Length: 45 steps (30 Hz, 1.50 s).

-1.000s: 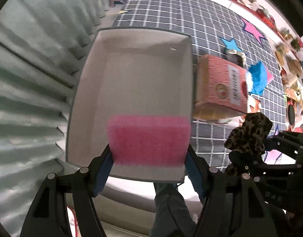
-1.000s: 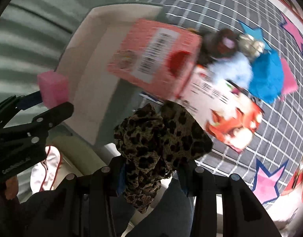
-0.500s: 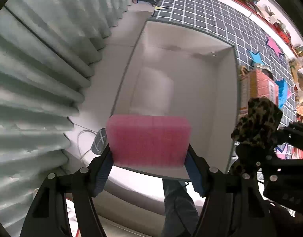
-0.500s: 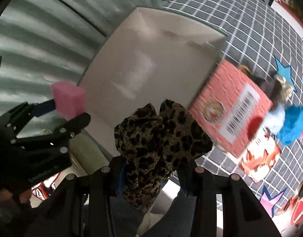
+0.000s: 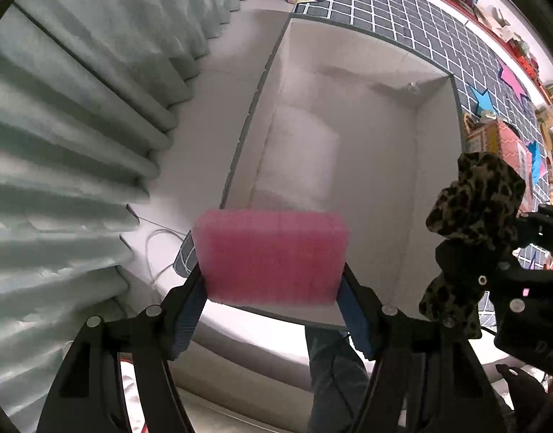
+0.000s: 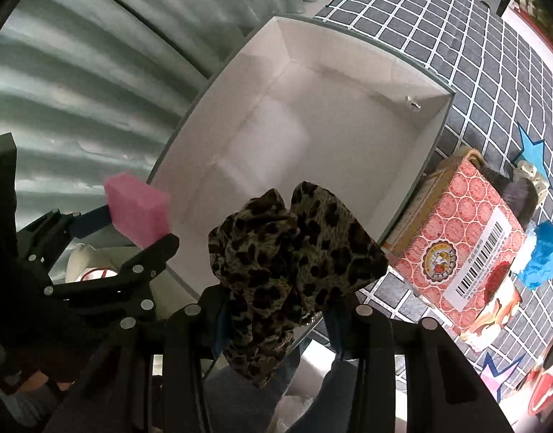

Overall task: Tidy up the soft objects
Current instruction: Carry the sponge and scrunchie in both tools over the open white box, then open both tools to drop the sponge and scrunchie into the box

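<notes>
Both tools have swung over the white box [image 6: 312, 137]: left tool [image 5: 273, 288] clamps pink sponge [image 5: 271, 256], right tool [image 6: 276, 310] clamps leopard scrunchie [image 6: 291, 252], ready to drop.

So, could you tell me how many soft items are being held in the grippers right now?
2. A pink sponge is clamped in the left gripper, and a leopard-print scrunchie in the right gripper, both above the near end of the open white box.

Below me: grid-patterned cloth [image 6: 493, 54] (star shapes on it) carries the open white box [image 6: 348, 72]; red patterned carton [image 6: 467, 231] lies just beside it.
</notes>
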Available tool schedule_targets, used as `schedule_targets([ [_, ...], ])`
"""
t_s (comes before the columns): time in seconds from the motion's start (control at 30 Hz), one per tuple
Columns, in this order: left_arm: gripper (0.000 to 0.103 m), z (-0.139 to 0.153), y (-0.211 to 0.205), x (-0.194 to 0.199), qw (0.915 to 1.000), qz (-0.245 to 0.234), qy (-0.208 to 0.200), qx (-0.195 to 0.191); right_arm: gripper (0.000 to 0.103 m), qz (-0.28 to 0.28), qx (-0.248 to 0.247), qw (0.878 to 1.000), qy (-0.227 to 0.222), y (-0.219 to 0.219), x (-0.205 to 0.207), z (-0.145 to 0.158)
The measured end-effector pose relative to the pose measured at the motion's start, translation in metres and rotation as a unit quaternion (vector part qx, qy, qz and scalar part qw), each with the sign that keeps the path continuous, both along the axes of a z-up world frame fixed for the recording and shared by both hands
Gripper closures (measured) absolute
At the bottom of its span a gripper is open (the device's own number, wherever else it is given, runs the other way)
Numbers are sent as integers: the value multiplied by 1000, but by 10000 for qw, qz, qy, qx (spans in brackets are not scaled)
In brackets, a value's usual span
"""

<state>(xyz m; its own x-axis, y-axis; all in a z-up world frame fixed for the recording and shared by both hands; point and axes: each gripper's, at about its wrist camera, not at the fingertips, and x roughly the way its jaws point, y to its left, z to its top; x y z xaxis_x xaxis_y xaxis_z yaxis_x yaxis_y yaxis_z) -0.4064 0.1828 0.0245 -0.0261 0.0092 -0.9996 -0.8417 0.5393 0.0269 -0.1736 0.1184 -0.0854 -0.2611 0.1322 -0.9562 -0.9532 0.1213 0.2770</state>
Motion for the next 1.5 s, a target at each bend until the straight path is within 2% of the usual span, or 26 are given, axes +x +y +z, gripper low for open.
schedule_targets([
  [0.77, 31, -12, 1, 8, 9997, -194, 73, -158, 59, 10, -179, 9998, 53, 8, 4, -18],
  [1.5, 31, -18, 1, 14, 9993, -288, 146, -197, 59, 20, -195, 9998, 37, 8, 4, -15],
])
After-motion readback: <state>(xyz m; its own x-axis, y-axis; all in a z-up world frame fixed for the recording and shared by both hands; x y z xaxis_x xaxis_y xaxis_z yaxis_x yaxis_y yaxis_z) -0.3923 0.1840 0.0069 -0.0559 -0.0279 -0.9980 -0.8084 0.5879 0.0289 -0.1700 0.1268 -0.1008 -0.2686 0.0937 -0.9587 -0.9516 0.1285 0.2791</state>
